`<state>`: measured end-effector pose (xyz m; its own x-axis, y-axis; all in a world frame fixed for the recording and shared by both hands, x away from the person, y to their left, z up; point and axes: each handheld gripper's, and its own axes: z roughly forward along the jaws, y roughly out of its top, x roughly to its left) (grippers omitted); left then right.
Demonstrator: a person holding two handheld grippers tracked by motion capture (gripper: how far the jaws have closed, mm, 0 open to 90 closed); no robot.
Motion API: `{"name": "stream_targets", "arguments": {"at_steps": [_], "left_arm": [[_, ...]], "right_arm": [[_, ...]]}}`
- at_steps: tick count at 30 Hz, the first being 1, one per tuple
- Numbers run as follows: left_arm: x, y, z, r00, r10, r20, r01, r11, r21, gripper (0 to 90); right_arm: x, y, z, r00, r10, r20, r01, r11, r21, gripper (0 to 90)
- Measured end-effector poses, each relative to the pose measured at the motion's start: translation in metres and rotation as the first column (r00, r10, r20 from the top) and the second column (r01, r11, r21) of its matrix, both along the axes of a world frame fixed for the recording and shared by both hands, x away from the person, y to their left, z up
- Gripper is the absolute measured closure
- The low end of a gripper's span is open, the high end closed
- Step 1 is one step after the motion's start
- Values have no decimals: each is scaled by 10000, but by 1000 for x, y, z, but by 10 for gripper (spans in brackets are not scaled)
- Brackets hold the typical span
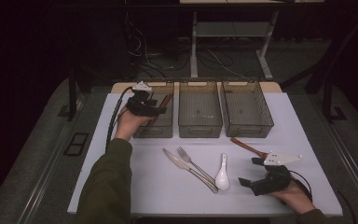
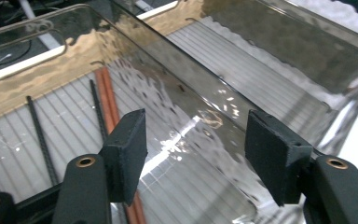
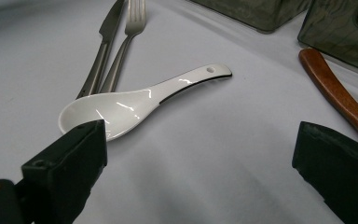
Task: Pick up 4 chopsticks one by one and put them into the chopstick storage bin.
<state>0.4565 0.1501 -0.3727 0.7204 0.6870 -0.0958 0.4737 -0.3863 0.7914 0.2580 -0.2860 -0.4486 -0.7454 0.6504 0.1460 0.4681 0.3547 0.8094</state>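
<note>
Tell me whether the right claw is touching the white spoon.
Apart. In the right gripper view the right claw stands open, with bare table between the jaws and the white spoon beyond them.

The left gripper (image 1: 161,111), on an arm stretched to the far left with its olive sleeve (image 1: 106,182) near, holds its jaws parted with nothing between, while the right gripper (image 1: 251,171) rests near right, jaws wide apart.
</note>
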Motion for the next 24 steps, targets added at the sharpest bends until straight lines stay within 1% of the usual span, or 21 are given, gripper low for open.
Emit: {"name": "stream_targets", "arguments": {"at_steps": [3,5,8,9,11,13,16,17,24], "left_arm": [[-8,-2,-1,9997,-235,3,235,9997,9,360],[-14,-3,-2,9993,-372,83,370,9992,149,350],[-23,-4,-2,9984,-555,52,555,9985,33,333],[-25,-5,-2,9977,-671,37,671,9977,107,328],[-31,-8,0,9967,-809,89,808,9967,114,306],[-37,-10,2,9956,-917,181,916,9958,58,297],[-47,-12,4,9934,-1100,331,1100,9939,30,282],[-50,-13,3,9930,-1123,377,1124,9937,-2,274],[-70,-15,-3,9906,-1271,496,1283,9915,-230,226]], "right_arm": [[1,0,0,10000,-6,21,6,10000,34,29],[2,0,0,10000,6,-3,-6,10000,30,29],[3,0,0,10000,16,-18,-16,10000,56,30],[3,0,0,10000,27,-22,-27,10000,62,30],[3,0,0,10000,34,-24,-34,10000,48,29],[2,0,0,10000,0,44,-1,10000,52,30],[2,0,1,10000,-27,10,27,10000,72,29],[3,0,0,10000,-37,14,37,10000,14,29],[2,-1,1,10000,-43,24,42,10000,57,30]]}}
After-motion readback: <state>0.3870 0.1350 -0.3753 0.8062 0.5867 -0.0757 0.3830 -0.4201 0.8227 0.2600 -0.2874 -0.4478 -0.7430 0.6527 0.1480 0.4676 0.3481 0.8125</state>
